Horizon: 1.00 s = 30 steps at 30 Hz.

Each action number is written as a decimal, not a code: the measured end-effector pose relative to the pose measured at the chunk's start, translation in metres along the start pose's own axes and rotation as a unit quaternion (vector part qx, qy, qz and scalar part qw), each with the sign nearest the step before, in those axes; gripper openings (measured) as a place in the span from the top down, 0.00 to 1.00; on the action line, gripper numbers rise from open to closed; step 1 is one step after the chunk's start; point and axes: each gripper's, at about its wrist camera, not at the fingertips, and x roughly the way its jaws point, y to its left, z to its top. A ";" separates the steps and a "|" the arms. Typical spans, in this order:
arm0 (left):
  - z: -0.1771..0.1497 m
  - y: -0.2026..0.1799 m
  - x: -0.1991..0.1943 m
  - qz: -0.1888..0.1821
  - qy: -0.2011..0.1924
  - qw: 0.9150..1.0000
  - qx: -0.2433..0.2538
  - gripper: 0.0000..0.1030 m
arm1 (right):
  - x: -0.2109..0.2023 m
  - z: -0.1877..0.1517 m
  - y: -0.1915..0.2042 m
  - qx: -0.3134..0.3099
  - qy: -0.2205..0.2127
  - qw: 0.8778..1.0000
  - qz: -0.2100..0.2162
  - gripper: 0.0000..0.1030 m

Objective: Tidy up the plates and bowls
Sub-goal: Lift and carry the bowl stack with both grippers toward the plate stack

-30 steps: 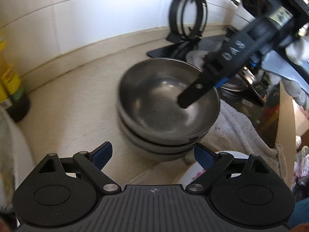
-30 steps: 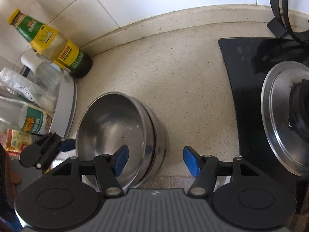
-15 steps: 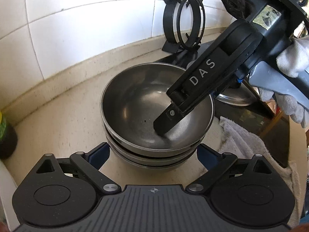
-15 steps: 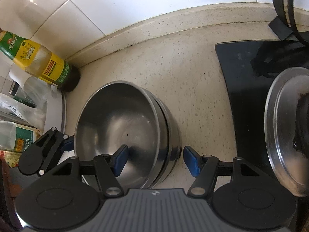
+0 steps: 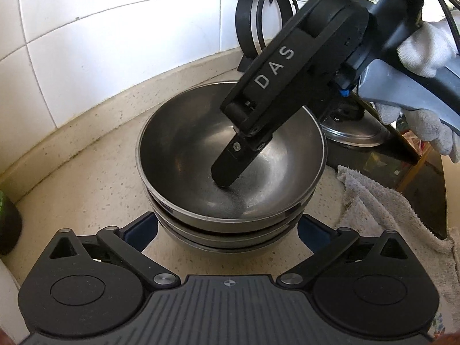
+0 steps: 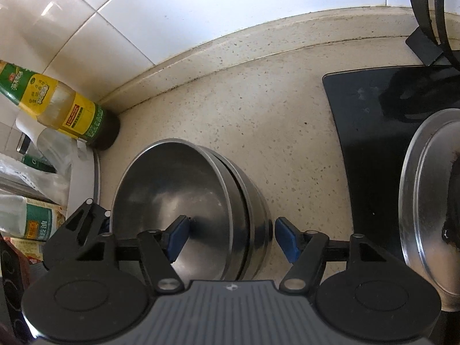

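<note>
stacked round steel bowls [image 5: 184, 155] sit on the speckled beige surface [image 6: 258, 109] by the black stove top [image 6: 371, 132]. left tongs [image 5: 227, 230], just widened, spread either side of the stack; right tongs [image 6: 231, 237] spread across the rim, one finger [image 5: 230, 164] inside, neither pad pressing.

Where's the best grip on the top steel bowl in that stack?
Pinch the top bowl by its thin upturned rim, from above: one finger inside, one outside the wall. It nests in the bowls beneath, so only the rim is free.
</note>
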 end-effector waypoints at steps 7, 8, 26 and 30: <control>-0.001 0.001 0.005 0.001 -0.017 1.000 0.002 0.00 | 0.003 0.004 -0.002 -0.002 -0.008 1.000 0.012 0.14; -0.002 0.001 0.006 0.003 -0.020 1.000 0.004 0.00 | 0.004 0.004 -0.003 -0.002 -0.010 1.000 0.015 0.14; 0.001 0.006 0.020 0.027 -0.046 0.999 -0.006 0.00 | 0.002 0.010 -0.001 -0.006 -0.027 0.999 0.025 0.14; 0.003 0.008 0.010 0.046 -0.053 0.997 -0.011 0.00 | -0.002 0.015 0.012 -0.025 -0.035 0.998 0.034 0.14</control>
